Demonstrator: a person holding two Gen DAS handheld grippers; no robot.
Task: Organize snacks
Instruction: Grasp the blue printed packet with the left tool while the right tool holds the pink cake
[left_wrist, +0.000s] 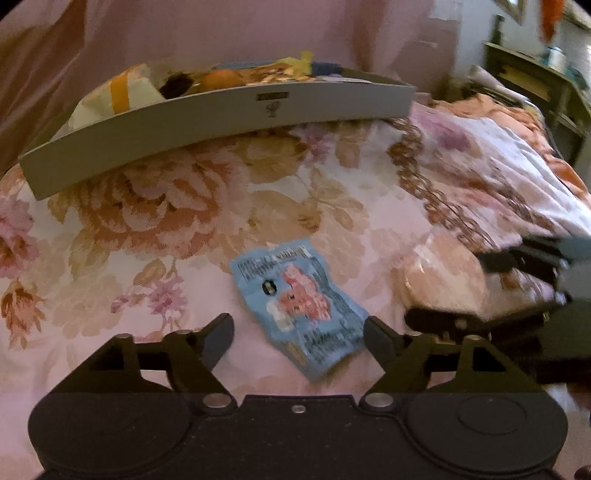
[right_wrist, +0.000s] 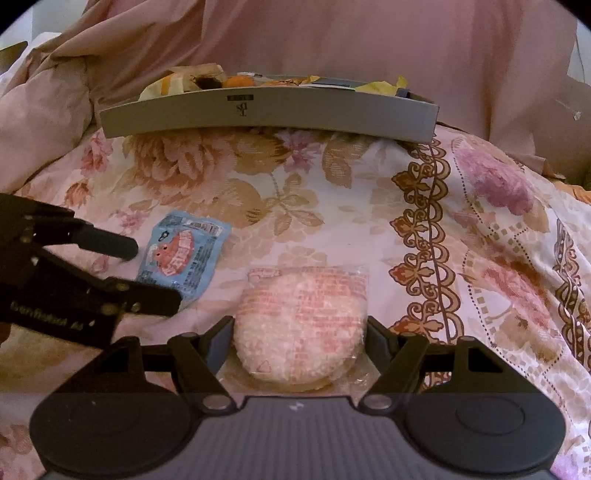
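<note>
Scene: bed (right_wrist: 303, 206) with floral cover, grey box (right_wrist: 266, 110) at far edge, two loose snacks near us.
Left hand-held gripper (left_wrist: 299, 332): jaws spread, nothing pinched. We see the blue packet (left_wrist: 299, 299) lying flat on the cover between the tips, so it looks lined up for a grab.
Right hand-held gripper (right_wrist: 301, 334): jaws wide, one each side of the round cake (right_wrist: 301, 325) in clear wrap. Pads sit right at the wrap; we can't tell if they press yet.
Why the box: we judge it's the destination, already holding several snacks, count unclear.
Count: two grippers, one blue packet, one cake, one box.
Left to do: both loose snacks are not yet boxed.
</note>
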